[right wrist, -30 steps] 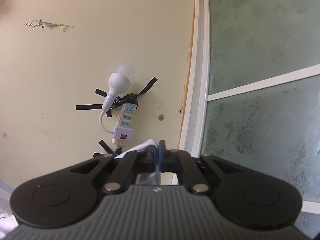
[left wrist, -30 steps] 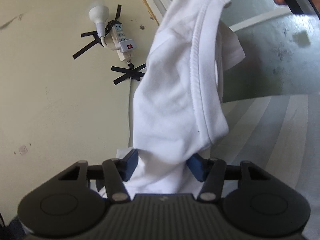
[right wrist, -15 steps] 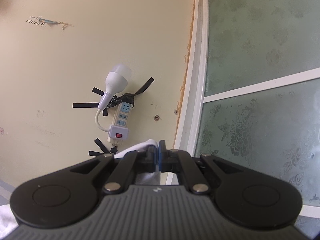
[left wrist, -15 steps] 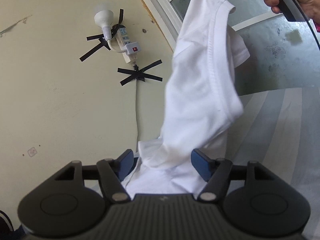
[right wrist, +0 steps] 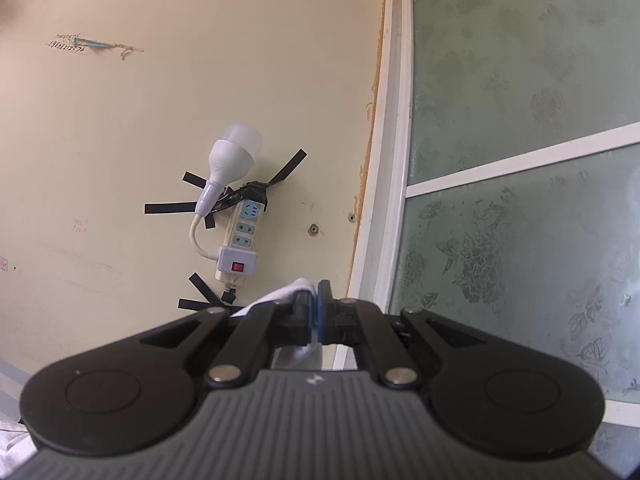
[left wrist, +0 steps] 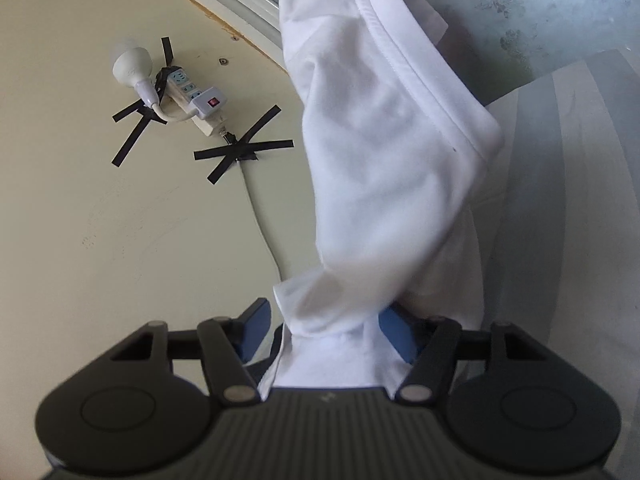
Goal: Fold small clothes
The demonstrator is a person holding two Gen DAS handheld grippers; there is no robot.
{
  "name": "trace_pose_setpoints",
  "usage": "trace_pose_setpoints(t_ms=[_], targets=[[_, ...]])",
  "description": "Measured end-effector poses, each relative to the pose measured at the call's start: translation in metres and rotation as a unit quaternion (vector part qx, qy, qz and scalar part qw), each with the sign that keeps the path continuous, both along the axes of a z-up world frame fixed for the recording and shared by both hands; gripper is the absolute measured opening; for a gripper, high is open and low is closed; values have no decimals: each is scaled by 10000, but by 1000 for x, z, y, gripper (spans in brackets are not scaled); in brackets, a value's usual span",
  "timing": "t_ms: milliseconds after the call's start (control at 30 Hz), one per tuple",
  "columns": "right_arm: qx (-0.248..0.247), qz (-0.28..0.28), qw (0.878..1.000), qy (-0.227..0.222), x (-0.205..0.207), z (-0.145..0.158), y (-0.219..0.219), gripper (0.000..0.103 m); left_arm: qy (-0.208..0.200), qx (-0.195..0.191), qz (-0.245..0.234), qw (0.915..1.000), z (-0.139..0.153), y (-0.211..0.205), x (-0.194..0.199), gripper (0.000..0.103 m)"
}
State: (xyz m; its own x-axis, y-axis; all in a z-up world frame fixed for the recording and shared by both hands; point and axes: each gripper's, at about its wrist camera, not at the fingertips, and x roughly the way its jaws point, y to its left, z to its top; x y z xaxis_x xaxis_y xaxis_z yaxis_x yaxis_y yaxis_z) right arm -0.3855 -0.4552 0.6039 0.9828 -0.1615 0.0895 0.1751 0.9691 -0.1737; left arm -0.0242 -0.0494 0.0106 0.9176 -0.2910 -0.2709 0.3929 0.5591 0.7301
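Note:
A white garment [left wrist: 384,160] with a stitched hem hangs from the top of the left wrist view down into my left gripper [left wrist: 326,330]. Its lower end is bunched between the blue pads. The jaws are closing: the right pad [left wrist: 394,334] touches the cloth, while the left pad [left wrist: 254,328] stands a little off it. In the right wrist view my right gripper [right wrist: 316,304] is shut on a fold of the same white garment [right wrist: 294,287], which pokes out to the left of the pinched pads. The rest of the cloth is hidden below that gripper.
A power strip [left wrist: 192,96] with a white bulb is taped to the cream wall with black strips; its cable runs down the wall. The same power strip [right wrist: 242,236] shows in the right view, left of a white-framed frosted glass door [right wrist: 520,160]. A grey striped surface [left wrist: 580,200] lies at right.
The left view has rolled and sunk a little, so the garment now leans from upper left to lower right. The hand and gripper at the top right have left the picture. The right view is unchanged.

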Motion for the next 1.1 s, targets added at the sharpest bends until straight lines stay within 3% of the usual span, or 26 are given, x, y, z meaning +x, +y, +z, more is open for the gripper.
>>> trace_pose_setpoints(t_ms=[67,100,133,200,267,367,467,633,767,867,933,1000,1100], targets=[[6,1,10000,-2,-1,0,0,5,-88,-47,-38,9999,6,-10,6,38],[15,-3,10000,-5,-1,0,0,5,-61,-68,-48,9999,9,-15,10,11],[23,-6,10000,-8,-2,0,0,5,-24,-116,-16,9999,13,-18,13,6],[20,-15,10000,-2,-3,2,-1,5,-205,-471,87,9986,26,-16,16,6],[-14,-35,10000,-19,-5,4,-3,5,-397,-1133,358,9921,54,-1,18,5],[-79,-121,9998,-112,-12,9,-6,5,-611,-2275,807,9685,110,43,17,5],[24,-128,9997,-229,-17,19,-11,5,-1057,-3006,992,9427,162,88,-3,4],[508,298,9968,-532,-38,47,-14,5,-2129,-3605,819,9044,238,135,-70,4],[581,747,9904,-1004,-67,84,-5,5,-2937,-3704,691,8785,287,145,-113,4],[612,1076,9836,-1314,-90,121,-1,5,-3286,-3849,625,8602,321,152,-135,4],[649,1280,9791,-1444,-102,146,-1,5,-3418,-3851,644,8548,341,155,-142,4],[667,1376,9768,-1502,-109,167,0,5,-3445,-3809,722,8550,356,156,-143,4],[753,1491,9756,-1425,-111,185,0,5,-3209,-3706,913,8668,363,155,-125,4]])
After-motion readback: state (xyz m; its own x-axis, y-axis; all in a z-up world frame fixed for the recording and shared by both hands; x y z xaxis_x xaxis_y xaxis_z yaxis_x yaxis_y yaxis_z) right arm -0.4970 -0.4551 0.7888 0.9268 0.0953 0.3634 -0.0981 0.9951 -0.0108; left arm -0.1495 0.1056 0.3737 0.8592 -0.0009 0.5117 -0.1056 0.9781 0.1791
